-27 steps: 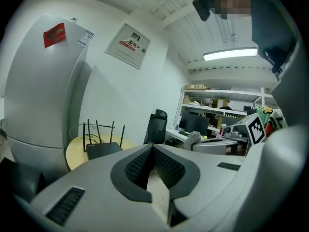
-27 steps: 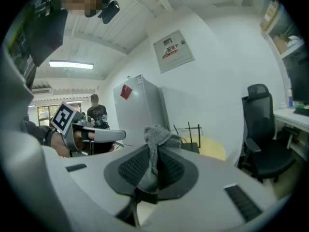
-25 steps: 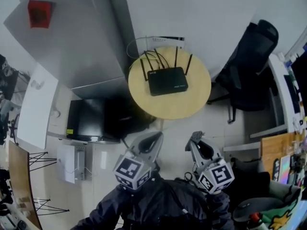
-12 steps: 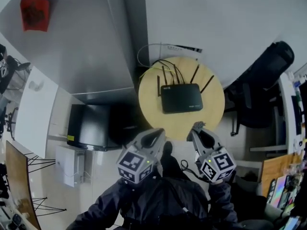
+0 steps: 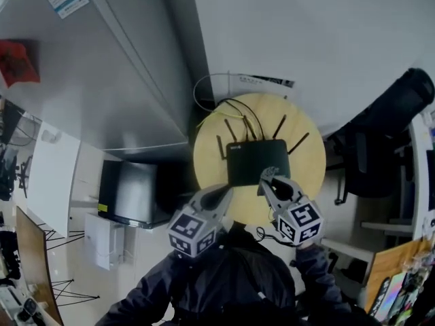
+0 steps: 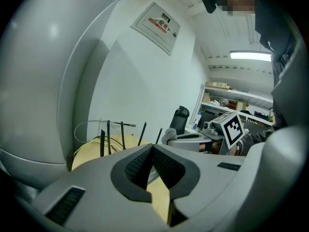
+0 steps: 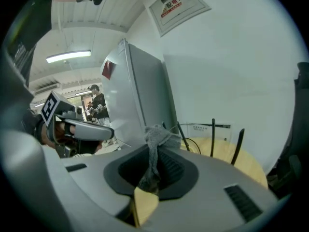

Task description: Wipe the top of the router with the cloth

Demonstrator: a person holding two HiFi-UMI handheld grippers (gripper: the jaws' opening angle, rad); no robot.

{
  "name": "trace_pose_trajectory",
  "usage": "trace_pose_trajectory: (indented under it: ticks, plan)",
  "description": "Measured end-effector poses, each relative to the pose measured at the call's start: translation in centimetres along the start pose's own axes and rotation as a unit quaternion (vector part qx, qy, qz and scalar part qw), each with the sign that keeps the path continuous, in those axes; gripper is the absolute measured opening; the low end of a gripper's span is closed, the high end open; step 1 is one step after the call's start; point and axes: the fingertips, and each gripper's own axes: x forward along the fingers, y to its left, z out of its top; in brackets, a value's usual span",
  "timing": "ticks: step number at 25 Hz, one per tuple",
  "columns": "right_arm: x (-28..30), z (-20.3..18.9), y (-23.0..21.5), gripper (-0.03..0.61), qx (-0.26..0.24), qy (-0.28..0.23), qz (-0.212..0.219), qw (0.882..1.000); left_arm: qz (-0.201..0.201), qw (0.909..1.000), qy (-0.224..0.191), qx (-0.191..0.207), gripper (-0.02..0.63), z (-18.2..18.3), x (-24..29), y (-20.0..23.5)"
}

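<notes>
The black router [image 5: 257, 161] lies flat on the round yellow tabletop [image 5: 309, 156], its antennas [image 5: 281, 125] raised on the side toward the wall. The right claw [image 5: 267, 177] pinches a grey cloth [image 7: 155, 138], whose bunched end pokes out past the tips at the router's near edge; whether it touches cannot be told. The left claw [image 5: 221, 194] is pressed together on nothing, near the right one, at the tabletop's near rim

The left claw [image 5: 224, 191] and the right claw [image 5: 267, 176] are moulded in grey and lined with black ribbed pads [image 6: 166, 168]. Each is capped by a white cube [image 5: 195, 231] printed with black square markers. A dark long-sleeved jacket [image 5: 231, 287] is worn.
</notes>
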Motion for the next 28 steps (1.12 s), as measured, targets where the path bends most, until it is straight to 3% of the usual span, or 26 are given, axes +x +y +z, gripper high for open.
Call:
trace_pose_trajectory:
  ticks: [3,6,10,16,23,28]
  plan:
    - [2.7,-0.7,-1.8,0.072,-0.013,0.032,0.019,0.999,0.009,0.9999,0.011,-0.008,0.002,-0.1,1.2,1.0]
    - [6.3,-0.8,-2.5,0.072,-0.063,0.071,0.050,0.994,0.013,0.9997,0.013,-0.015,0.002,0.2,2.2,2.4]
    - [10.8,-1.5,-2.6,0.072,-0.134,0.120,0.084,0.980,0.012,0.9992,0.017,-0.034,0.002,0.2,2.9,3.9]
    - [17.2,-4.7,-2.9,0.072,-0.196,0.202,0.121,0.952,0.024,0.9985,0.020,-0.045,0.002,0.2,3.1,6.7]
    - [21.4,-9.0,-4.3,0.072,-0.285,0.304,0.134,0.899,0.018,0.9986,0.025,-0.042,0.002,0.1,3.0,7.8]
    - [22.9,-10.8,-4.6,0.072,-0.368,0.354,0.144,0.848,0.010,0.9987,0.035,-0.037,0.002,-0.1,2.8,7.8]
